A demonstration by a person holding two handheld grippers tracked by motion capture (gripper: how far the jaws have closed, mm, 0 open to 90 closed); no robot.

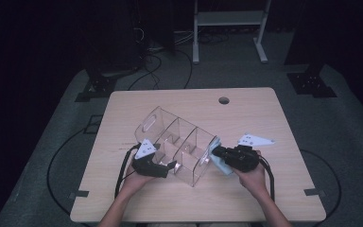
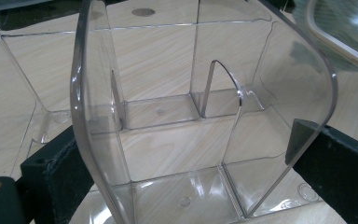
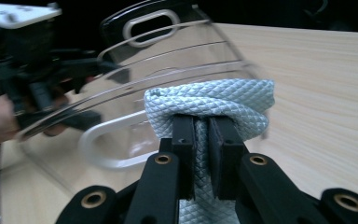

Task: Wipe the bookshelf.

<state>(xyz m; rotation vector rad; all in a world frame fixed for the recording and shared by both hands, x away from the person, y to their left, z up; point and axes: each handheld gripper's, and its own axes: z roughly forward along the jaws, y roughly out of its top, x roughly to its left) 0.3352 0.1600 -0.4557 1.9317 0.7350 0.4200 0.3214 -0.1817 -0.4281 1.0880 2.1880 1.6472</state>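
My left tongs [image 1: 171,166] clamp one end wall of the clear organizer [image 1: 179,142], tilting it on the desk [image 1: 246,109] to steady it. My right tongs [image 3: 200,135], clamped on a folded cloth [image 3: 214,100], press it against the opposite end wall, apparently to wipe it.

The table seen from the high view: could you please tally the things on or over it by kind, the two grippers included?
Clear plastic organiser: 1
Pale blue cloth: 1
Grippers: 2, the left gripper clamped on the organiser's wall, the right gripper shut on the cloth
Total: 4
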